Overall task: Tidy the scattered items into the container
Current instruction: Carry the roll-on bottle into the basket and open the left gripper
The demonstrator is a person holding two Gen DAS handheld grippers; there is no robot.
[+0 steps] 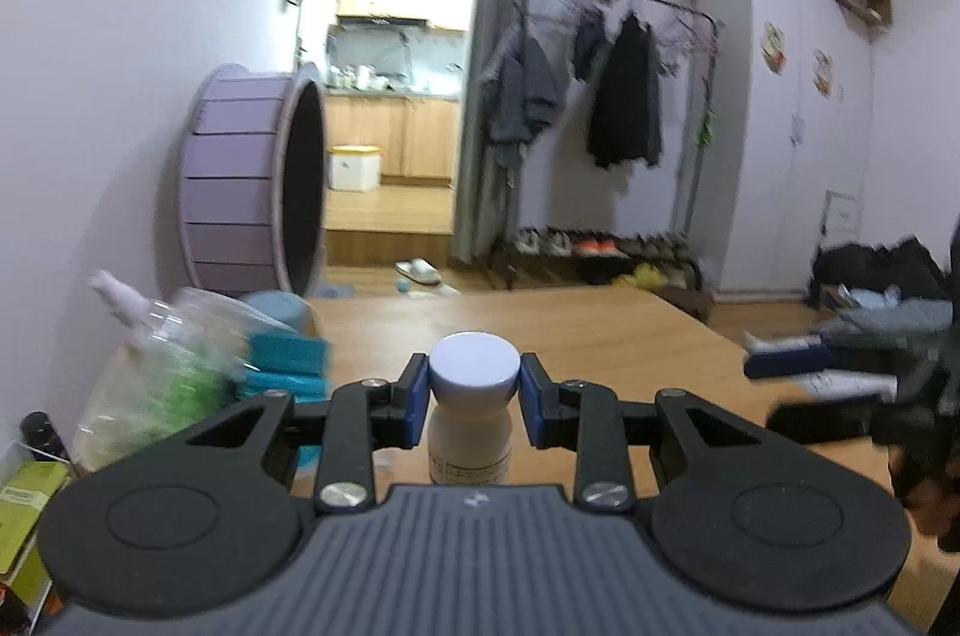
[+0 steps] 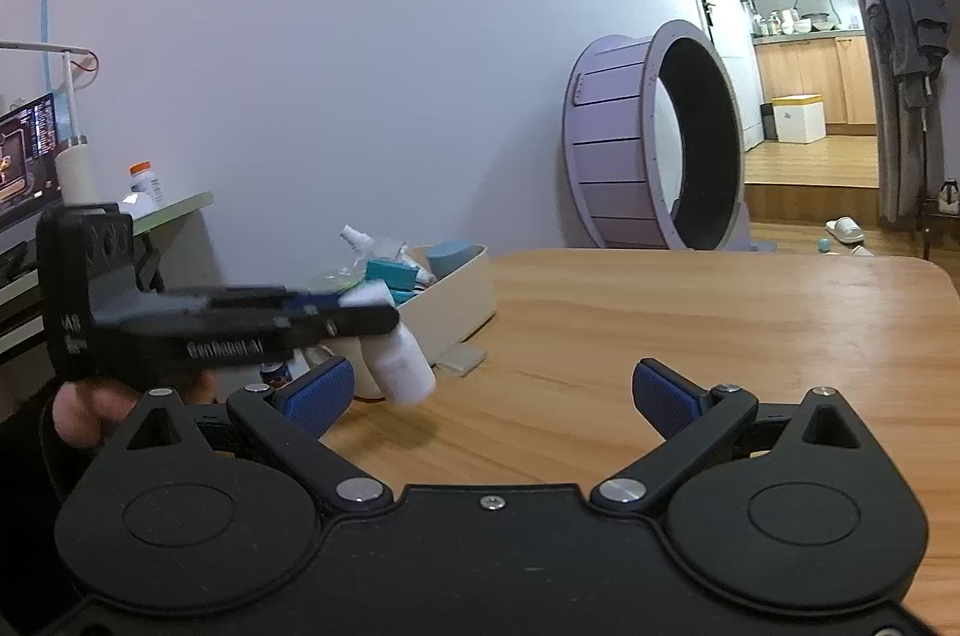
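A small white bottle (image 1: 470, 432) with a rounded white cap is gripped at the cap between the blue pads (image 1: 416, 399) of the left tool (image 1: 474, 384), whose jaws are closed on it from both sides. In the right wrist view the same bottle (image 2: 401, 361) is seen lifted clear of the wooden worktop (image 2: 660, 312), tilted with its base lower and toward the right, just in front of the near end of a cream-coloured oblong container (image 2: 456, 303). The left tool (image 2: 312, 312) appears there in side view, blurred, with a person's hand (image 2: 90, 411) on its handle. The container stands on the left part of the worktop, near the wall. Inside it several things are already packed: a clear spray bottle (image 2: 355, 240) with a white nozzle sticking up, teal boxes (image 2: 390, 273), a grey-blue cylindrical piece (image 2: 450, 257) at the far end, and crinkled clear plastic with green in it (image 1: 174, 366), which in the left wrist view rises beside the teal boxes (image 1: 288, 363). What lies deeper in the container cannot be told. A small flat pale object (image 2: 462, 359) lies on the worktop just beside the container's near side. The right tool (image 2: 489, 396) is held released above the worktop, its blue pads wide apart with nothing between them.
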